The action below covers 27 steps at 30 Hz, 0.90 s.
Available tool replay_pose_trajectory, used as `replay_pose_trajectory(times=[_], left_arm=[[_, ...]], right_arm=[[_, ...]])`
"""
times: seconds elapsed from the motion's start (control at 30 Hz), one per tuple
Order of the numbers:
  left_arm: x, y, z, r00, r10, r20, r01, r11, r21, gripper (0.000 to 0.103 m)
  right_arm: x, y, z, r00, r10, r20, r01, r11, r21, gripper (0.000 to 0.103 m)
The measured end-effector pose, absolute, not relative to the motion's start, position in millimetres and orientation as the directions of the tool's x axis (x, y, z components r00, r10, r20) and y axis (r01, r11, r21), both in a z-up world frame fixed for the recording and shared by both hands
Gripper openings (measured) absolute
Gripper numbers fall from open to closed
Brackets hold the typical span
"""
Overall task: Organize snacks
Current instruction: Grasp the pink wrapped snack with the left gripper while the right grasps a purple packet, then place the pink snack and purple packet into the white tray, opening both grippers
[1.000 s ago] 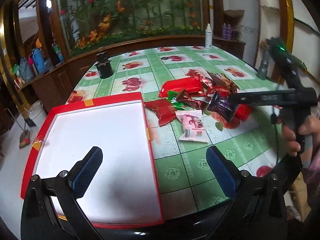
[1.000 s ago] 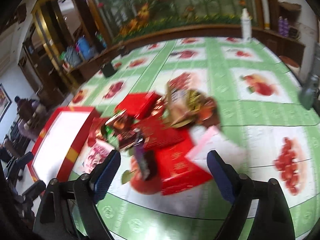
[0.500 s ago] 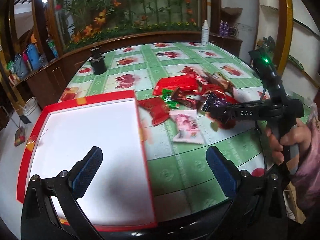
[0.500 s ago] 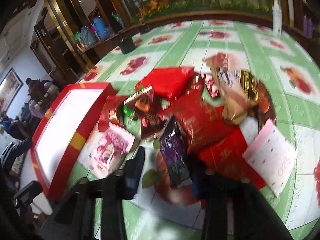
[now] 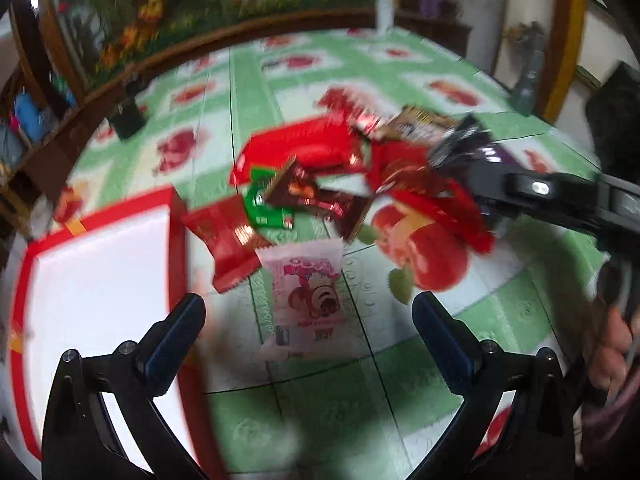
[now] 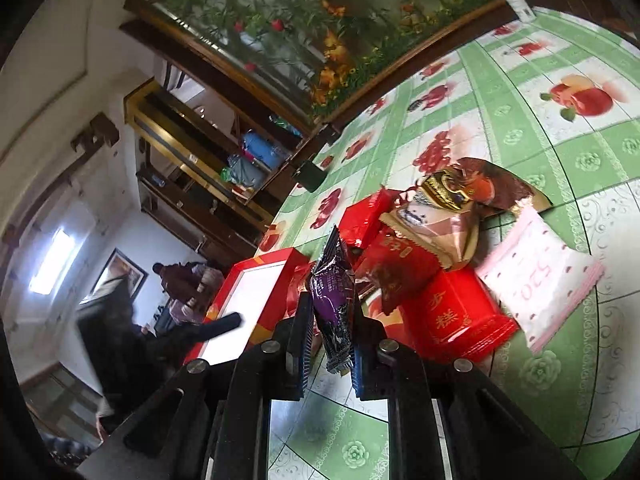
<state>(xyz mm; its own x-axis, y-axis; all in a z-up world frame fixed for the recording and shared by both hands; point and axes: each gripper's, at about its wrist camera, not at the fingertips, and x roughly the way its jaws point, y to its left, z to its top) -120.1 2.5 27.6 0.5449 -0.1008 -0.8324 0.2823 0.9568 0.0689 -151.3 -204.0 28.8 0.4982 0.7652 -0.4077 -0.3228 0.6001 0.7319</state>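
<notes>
My right gripper (image 6: 330, 344) is shut on a purple snack packet (image 6: 334, 300), lifted clear of the snack pile; in the left wrist view the same packet (image 5: 468, 148) sticks out of that gripper at the right. My left gripper (image 5: 308, 320) is open above a pink-and-white bear packet (image 5: 308, 288) lying between its fingers on the tablecloth. A red-rimmed white tray (image 5: 92, 280) lies at the left, also seen as the tray (image 6: 256, 292) beyond the purple packet. Red, brown and green packets (image 5: 316, 176) are heaped behind the bear packet.
A green checked tablecloth with fruit prints (image 6: 520, 120) covers the table. A red box (image 6: 460, 316), a pink patterned packet (image 6: 540, 280) and a brown-gold bag (image 6: 460, 196) lie right of the purple packet. A dark cup (image 5: 126, 118) stands far left. A person (image 6: 188, 284) is in the background.
My right gripper closed on the purple packet, lifted it from the pile and rolled. My left gripper moved from over the tray rightward and down toward the bear packet.
</notes>
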Motion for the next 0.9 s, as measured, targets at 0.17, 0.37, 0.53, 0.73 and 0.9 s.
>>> replay_pose_trajectory(times=[0.17, 0.37, 0.53, 0.73, 0.9], left_arm=[[-113, 12, 11, 0.49, -0.134, -0.861, 0.243, 0.97, -0.012, 0.061], [-121, 16, 10, 0.532, -0.172, -0.829, 0.273, 0.962, -0.025, 0.034], [-134, 20, 19, 0.544, -0.218, -0.81, 0.296, 0.953, -0.058, 0.034], [-169, 47, 56, 0.649, -0.222, -0.727, 0.275, 0.96, -0.048, 0.034], [-185, 88, 66, 0.695, -0.095, -0.713, 0.184, 0.982, 0.049, 0.034]], right_arm=[[-150, -202, 30, 0.504, 0.76, -0.41, -0.329, 0.608, 0.722, 0.016], [-156, -202, 27, 0.508, 0.75, -0.423, -0.321, 0.621, 0.715, 0.018], [-160, -198, 30, 0.512, 0.745, -0.427, -0.343, 0.633, 0.694, 0.018], [-166, -178, 31, 0.484, 0.757, -0.439, -0.379, 0.634, 0.674, 0.018], [-168, -126, 32, 0.417, 0.803, -0.425, -0.424, 0.586, 0.691, 0.018]])
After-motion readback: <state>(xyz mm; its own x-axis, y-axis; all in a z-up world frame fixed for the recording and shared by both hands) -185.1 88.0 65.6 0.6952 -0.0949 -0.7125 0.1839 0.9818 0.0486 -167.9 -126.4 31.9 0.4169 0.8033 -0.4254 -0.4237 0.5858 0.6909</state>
